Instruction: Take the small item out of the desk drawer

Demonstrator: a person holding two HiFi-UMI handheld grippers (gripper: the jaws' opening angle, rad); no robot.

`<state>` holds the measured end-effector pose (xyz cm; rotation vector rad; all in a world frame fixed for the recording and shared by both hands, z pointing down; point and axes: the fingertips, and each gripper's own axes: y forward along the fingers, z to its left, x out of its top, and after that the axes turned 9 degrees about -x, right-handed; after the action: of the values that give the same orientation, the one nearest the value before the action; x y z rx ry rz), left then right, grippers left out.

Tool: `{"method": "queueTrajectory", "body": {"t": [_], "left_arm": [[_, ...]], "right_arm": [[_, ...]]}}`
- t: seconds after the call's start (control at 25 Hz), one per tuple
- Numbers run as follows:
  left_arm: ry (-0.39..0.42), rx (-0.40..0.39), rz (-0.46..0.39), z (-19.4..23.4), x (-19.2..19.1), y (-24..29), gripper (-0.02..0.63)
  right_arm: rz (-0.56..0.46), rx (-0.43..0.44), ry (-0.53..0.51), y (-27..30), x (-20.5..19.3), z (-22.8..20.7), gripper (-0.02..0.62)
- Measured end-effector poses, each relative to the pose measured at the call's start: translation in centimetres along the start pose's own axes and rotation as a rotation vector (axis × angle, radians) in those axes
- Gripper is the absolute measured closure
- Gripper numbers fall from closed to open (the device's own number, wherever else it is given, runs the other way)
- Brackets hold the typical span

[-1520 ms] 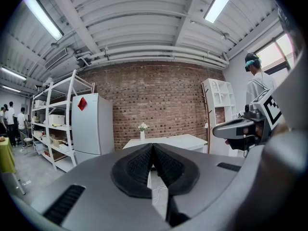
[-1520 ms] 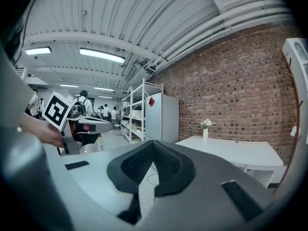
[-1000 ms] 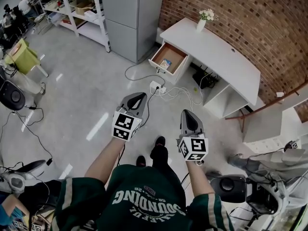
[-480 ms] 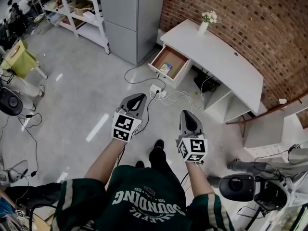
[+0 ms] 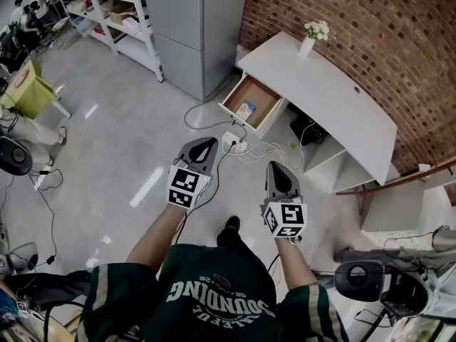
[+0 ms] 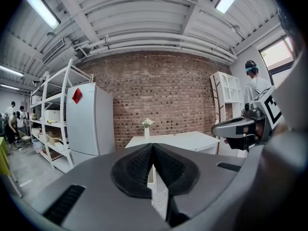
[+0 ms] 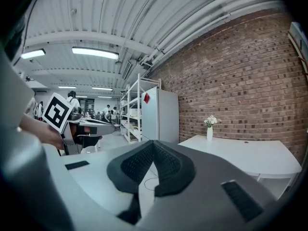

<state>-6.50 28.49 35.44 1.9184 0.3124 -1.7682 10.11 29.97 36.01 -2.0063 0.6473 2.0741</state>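
I hold both grippers low and side by side above the floor [image 5: 121, 134], and both point to 12 o'clock. The fingers [image 6: 139, 165] of the left gripper [image 5: 203, 144] are closed, pad against pad. The fingers [image 7: 166, 165] of the right gripper [image 5: 278, 168] are closed in the same way.

The drawer [image 5: 260, 91] stands pulled out from under the left end of the worktop [image 5: 328, 98], at 12 o'clock from my grippers and well apart from them. The item [image 5: 245, 110] lies flat on the wooden bottom, near the front edge of the drawer. All four drawer edges are visible from above.

Between me and the drawer is grey floor, crossed by cables [image 5: 274, 148] and a white power strip [image 5: 233, 142] just before the drawer front. A grey cabinet [image 5: 192, 27] stands at 11 o'clock, near the left side of the drawer, and shelves [image 5: 121, 13] are at 10 o'clock. The worktop runs from 12 towards 2 o'clock along the brick wall [image 5: 356, 20], with a vase [image 5: 308, 45] on its far end. At 9 o'clock the floor is wide.
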Motion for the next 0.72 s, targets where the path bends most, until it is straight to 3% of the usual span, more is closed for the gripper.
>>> {"method": "queueTrajectory", "body": {"t": [0.2, 0.72], "left_arm": [[-0.002, 0.025, 0.013, 0.8, 1.0, 5.0, 0.591], [-0.023, 0.082, 0.029, 2.7, 1.2, 8.9, 0.591]], "right_arm": [[0.004, 0.031, 0.005, 4.0, 0.7, -3.9, 0.571], [0.016, 0.098, 0.010, 8.7, 0.6, -6.3, 0.572]]}}
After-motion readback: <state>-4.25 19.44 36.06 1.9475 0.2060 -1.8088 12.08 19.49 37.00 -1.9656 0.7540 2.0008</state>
